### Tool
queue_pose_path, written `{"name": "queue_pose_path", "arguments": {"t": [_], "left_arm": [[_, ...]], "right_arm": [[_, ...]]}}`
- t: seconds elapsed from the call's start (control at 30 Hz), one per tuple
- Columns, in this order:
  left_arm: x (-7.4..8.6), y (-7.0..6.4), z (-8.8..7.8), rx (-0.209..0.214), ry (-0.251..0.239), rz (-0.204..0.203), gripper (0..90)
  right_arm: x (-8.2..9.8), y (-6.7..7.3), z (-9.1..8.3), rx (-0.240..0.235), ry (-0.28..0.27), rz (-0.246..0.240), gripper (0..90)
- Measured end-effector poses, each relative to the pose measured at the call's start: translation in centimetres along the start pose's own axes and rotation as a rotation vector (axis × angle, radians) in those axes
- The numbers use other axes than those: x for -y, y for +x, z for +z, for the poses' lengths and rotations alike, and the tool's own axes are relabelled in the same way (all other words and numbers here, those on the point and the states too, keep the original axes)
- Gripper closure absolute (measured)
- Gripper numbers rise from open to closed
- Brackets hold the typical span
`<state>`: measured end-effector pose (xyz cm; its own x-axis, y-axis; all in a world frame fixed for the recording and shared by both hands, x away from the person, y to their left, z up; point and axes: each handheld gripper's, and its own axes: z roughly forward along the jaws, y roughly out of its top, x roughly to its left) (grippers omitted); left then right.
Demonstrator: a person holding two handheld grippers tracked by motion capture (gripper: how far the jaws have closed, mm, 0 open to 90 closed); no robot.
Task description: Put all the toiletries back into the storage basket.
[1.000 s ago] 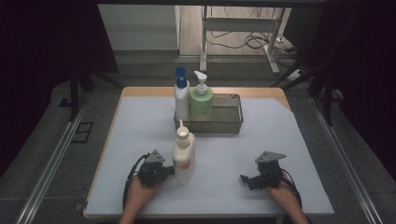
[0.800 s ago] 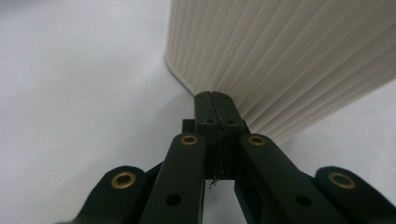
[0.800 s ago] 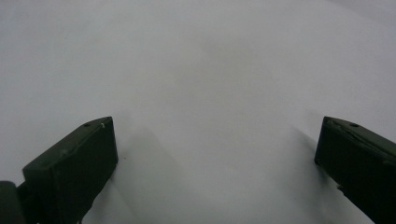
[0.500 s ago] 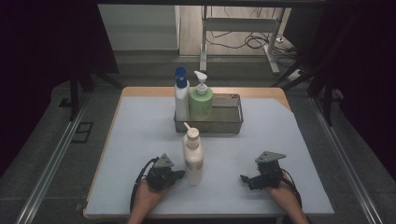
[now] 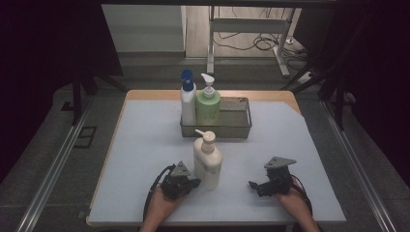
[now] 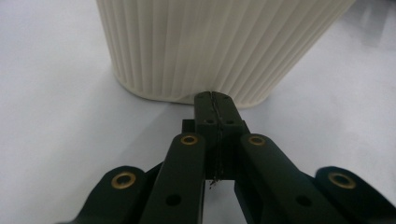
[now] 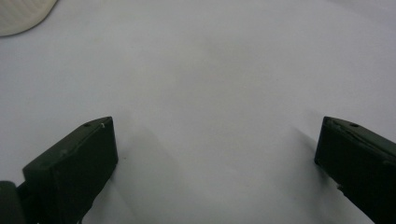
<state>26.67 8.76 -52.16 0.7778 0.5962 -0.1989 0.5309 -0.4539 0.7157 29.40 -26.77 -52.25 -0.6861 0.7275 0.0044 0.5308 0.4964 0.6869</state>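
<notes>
The left tool (image 6: 215, 100) sat with its jaws pressed fully together, gripping nothing — its tip against the base of the upright cream pump bottle (image 5: 208, 164), which stood mid-surface (image 5: 145, 145) just to that tool's right. The right tool (image 5: 263, 187) rested wide open, empty — farther off.

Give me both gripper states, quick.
Left gripper: closed, holding nothing, tips at the base of the cream pump bottle.
Right gripper: open, holding nothing, above the bare table.
</notes>
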Motion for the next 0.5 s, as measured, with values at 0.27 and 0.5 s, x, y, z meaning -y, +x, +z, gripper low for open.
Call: {"name": "queue_pose_path", "arguments": {"t": [0.27,0.5], "left_arm": [[-0.59,-0.49,0.71,0.008,0.008,0.010,89.6],[-0.46,-0.42,-0.18,-0.001,0.003,0.011,89.5]], "right_arm": [[0.01,0.02,0.02,0.001,-0.002,0.001,0.0],[-0.01,0.00,0.00,0.000,0.001,-0.001,0.0]]}}
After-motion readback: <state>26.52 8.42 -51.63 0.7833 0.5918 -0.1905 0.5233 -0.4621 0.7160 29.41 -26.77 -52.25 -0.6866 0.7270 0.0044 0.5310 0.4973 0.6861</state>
